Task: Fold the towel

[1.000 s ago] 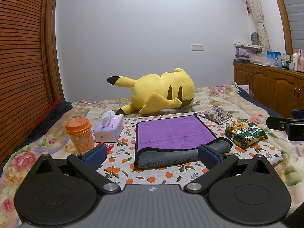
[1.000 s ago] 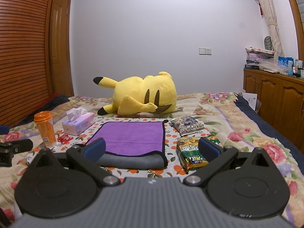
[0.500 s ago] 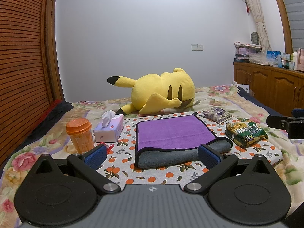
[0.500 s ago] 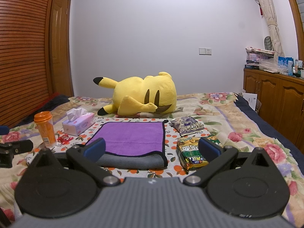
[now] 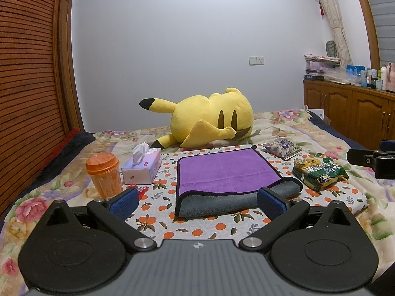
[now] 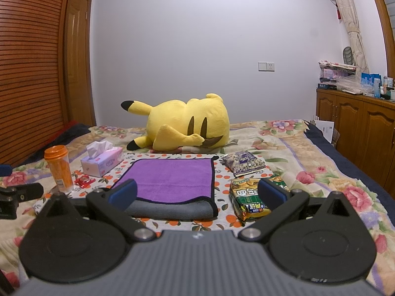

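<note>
- One plush purple towel with black piping and a grey underside (image 5: 226,172) lies folded flat on a white cloth printed with oranges (image 5: 158,207), which covers the middle of a floral bedspread (image 5: 291,120); the grey layer bulges in a soft roll along the near edge.
- Both hand-held tools hover in front of that near edge, apart from the fabric.
- The left gripper (image 5: 197,201) has its blue-padded black fingers (image 5: 123,199) spread wide, nothing between them.
- The right gripper (image 6: 197,193) is likewise spread and grips nothing; its fingers (image 6: 272,193) frame the towel's right half and a packet.
- Just right of the towel sits a crinkly green-and-yellow snack packet (image 5: 319,171), and beyond it a glossy purple packet (image 5: 282,145).
- To the left stand a pale cardboard tissue box (image 5: 143,166) and a translucent orange lidded cup (image 5: 105,174), with a small red wrapper (image 6: 84,181) between them.
- Behind the towel a yellow plush toy with black-tipped ears (image 5: 209,122) lies on its side.
</note>
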Motion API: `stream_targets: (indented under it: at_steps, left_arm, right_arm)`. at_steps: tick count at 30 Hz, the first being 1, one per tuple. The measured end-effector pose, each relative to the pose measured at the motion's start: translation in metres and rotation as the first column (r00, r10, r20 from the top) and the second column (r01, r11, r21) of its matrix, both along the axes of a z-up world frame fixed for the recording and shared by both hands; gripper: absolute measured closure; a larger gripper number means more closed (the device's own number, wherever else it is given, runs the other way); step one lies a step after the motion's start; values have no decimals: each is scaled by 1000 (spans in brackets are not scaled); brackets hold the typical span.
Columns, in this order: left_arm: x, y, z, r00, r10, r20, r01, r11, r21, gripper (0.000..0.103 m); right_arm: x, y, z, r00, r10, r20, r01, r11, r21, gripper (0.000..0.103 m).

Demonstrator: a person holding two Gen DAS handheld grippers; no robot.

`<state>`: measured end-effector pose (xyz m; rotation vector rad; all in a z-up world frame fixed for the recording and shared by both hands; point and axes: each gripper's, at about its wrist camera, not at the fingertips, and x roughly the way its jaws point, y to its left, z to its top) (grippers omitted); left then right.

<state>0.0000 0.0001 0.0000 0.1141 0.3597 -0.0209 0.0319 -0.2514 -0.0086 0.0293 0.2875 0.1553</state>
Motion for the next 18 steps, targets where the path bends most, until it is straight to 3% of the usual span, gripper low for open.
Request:
stream_targets:
  at_steps: [18]
  left_arm:
    - [16, -1, -8, 998, -12, -66, 13, 1000, 15, 0]
  right_arm:
    - [12, 5, -6, 999, 5, -32, -5, 1000, -1, 0]
